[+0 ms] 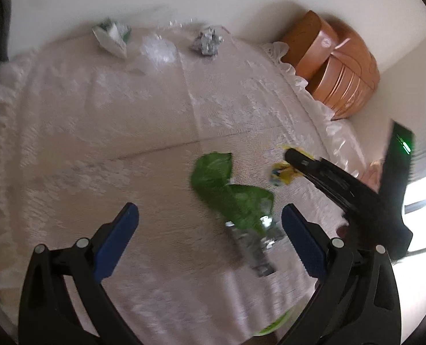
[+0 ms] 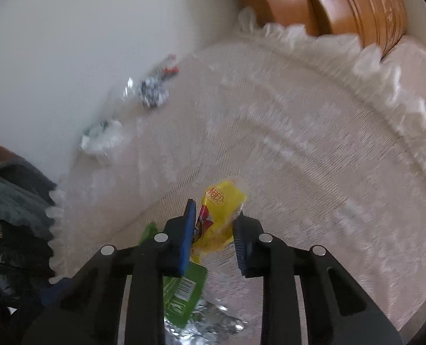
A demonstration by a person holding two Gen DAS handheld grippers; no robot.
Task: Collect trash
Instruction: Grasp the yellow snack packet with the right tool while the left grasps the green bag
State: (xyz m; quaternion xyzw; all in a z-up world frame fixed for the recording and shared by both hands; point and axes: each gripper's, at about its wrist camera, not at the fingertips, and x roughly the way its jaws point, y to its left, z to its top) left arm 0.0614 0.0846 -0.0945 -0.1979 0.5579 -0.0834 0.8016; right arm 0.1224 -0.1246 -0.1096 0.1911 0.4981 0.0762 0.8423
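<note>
A yellow wrapper [image 2: 218, 215] sits between the fingers of my right gripper [image 2: 216, 210], which is shut on it just above the bed; it shows small in the left wrist view [image 1: 282, 172]. A green wrapper [image 1: 230, 192] with a silver foil inside [image 1: 253, 247] lies on the bedspread, also below my right gripper [image 2: 184, 290]. My left gripper [image 1: 210, 218] is open and empty, over the bed beside the green wrapper. Crumpled trash lies at the far edge by the wall: a grey ball [image 1: 207, 41], clear plastic [image 1: 158, 51] and a white-green packet [image 1: 112, 38].
A cream lace bedspread [image 1: 98, 132] covers the bed. An orange wooden headboard [image 1: 333, 63] stands at the far right. White wall runs behind the bed. Dark folded clothes [image 2: 14, 201] lie at the left edge. A bright window [image 1: 422, 210] is at right.
</note>
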